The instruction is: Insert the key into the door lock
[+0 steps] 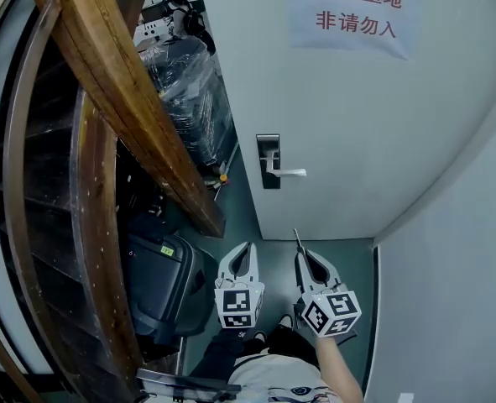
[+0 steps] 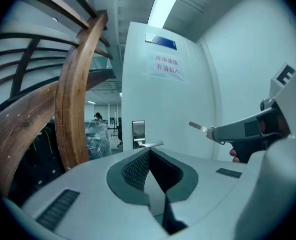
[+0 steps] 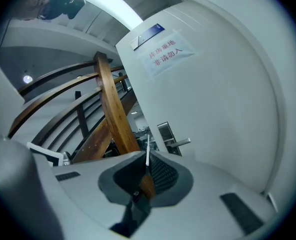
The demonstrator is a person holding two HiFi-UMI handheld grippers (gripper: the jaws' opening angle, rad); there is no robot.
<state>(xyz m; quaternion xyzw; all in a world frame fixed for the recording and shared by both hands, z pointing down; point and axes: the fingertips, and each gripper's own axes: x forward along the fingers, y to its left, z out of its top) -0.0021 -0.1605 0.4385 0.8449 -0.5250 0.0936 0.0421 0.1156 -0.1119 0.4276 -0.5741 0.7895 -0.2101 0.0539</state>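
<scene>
- Head view: two grippers are held side by side low in the frame, in front of a white door (image 1: pixel 357 116).
- The left gripper (image 1: pixel 246 250) has its jaws drawn to a point with nothing showing between them.
- The right gripper (image 1: pixel 302 257) has a thin metal key (image 1: pixel 297 239) poking out past its tips, pointing toward the door.
- The dark lock plate (image 1: pixel 268 161) with its silver lever handle (image 1: pixel 288 172) sits on the door's left edge. The key tip is clear of it, not touching.
- A paper sign (image 1: pixel 352 11) with red characters hangs high on the door.
- To the left are a curved wooden stair rail (image 1: pixel 122 99) and a black suitcase (image 1: pixel 159 280) on the floor.

- Left gripper view: the left gripper (image 2: pixel 149 153) has its ribbed jaws pressed together and holds nothing.
- Beyond the tips are the lock plate (image 2: pixel 138 133) and handle (image 2: pixel 150 144).
- The right gripper (image 2: pixel 223 132) comes in from the right with the key (image 2: pixel 200 127) sticking out, short of the door (image 2: pixel 188 99).

- Right gripper view: the right gripper (image 3: pixel 148 170) has its jaws clamped on the key (image 3: pixel 147 156), with the blade standing up out of the tips and a brown part nipped between the pads.
- The lock plate (image 3: pixel 165 135) and handle (image 3: pixel 180 142) lie ahead and to the right, apart from the blade.
- The wooden rail (image 3: pixel 112 109) runs behind.
</scene>
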